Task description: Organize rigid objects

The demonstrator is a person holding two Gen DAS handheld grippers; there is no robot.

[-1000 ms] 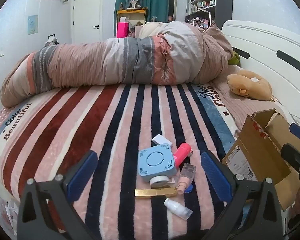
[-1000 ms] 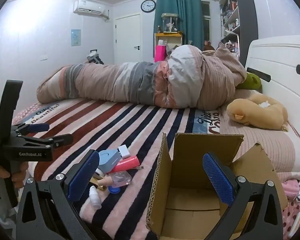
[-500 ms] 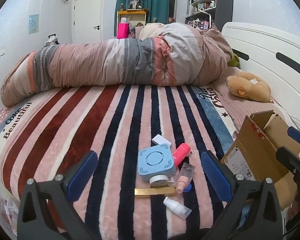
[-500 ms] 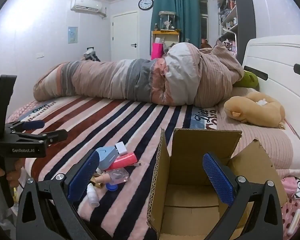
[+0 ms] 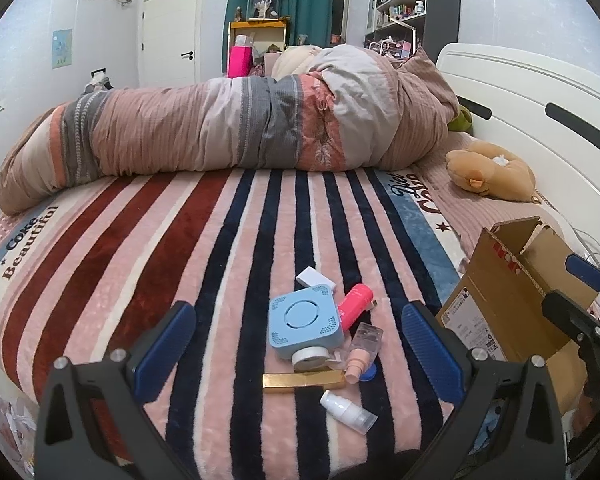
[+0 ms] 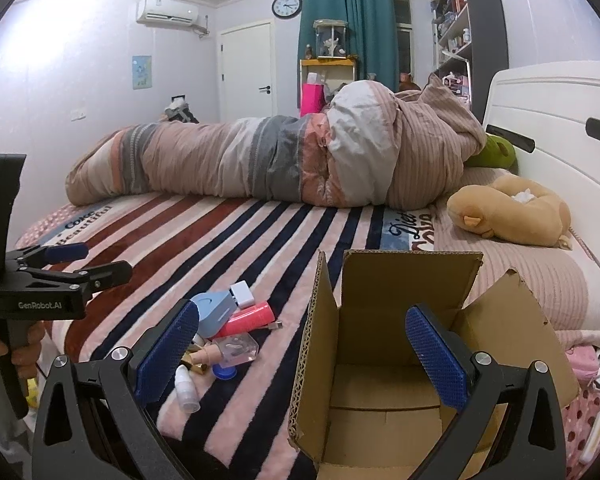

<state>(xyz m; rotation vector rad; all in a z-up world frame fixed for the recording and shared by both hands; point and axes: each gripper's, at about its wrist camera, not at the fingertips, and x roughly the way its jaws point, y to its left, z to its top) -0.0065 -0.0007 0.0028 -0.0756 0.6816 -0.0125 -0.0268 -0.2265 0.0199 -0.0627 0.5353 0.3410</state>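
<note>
Left gripper (image 5: 300,344) and right gripper (image 6: 302,346), jaws of both spread and holding nothing. Small items cluster on the striped bed (image 5: 204,248): blue square device (image 5: 304,322), pink tube (image 5: 355,300), gold bar (image 5: 303,381), white bottle (image 5: 346,411), apparently capped. Open cardboard box (image 6: 384,360) stands just right of them.

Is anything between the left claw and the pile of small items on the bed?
Nothing visible blocks it. The left claw is open, with the blue square device and small white bottle lying directly ahead on the striped blanket.
</note>
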